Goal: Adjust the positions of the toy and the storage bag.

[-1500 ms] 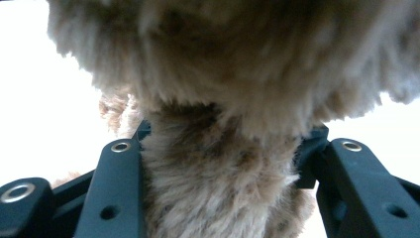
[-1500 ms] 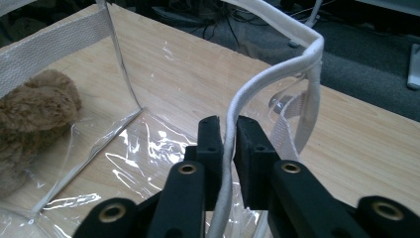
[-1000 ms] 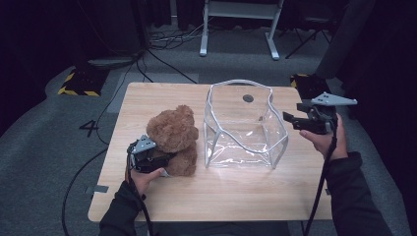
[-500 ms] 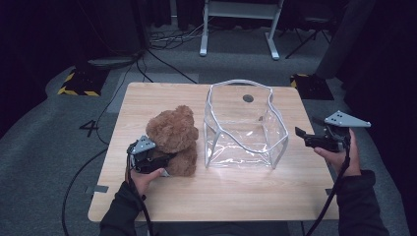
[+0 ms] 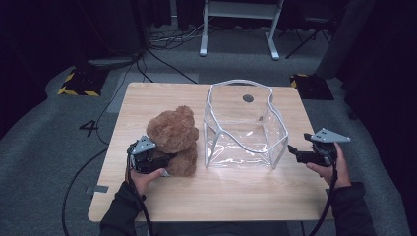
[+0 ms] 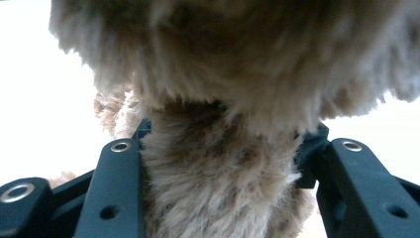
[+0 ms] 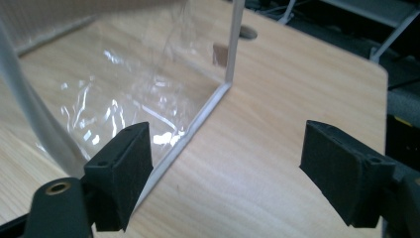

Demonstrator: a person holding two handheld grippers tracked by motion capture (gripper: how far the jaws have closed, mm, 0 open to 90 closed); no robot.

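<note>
A brown teddy bear (image 5: 172, 132) sits upright on the left half of the wooden table (image 5: 236, 196), just left of a clear plastic bag (image 5: 246, 128) that stands open at the top. My left gripper (image 5: 169, 158) is shut on the bear's body below its head, and in the left gripper view the fur (image 6: 223, 74) bulges between both jaws of the left gripper (image 6: 223, 144). My right gripper (image 5: 294, 153) hovers low beside the bag's right front corner. Its jaws have just been opening and stand wide, with the right gripper (image 7: 228, 163) holding nothing. The bag's bottom seam (image 7: 198, 119) runs toward its left jaw.
A dark round grommet (image 5: 248, 98) sits in the tabletop behind the bag. Bare wood (image 7: 297, 74) lies right of the bag up to the table's edge. Beyond the table are a white desk frame (image 5: 241, 29), floor cables and a black-and-yellow striped block (image 5: 78, 81).
My right gripper has dropped from level with the bag's upper right rim to low beside its right front corner, and its jaws have widened. The left gripper and the bear have stayed put.
</note>
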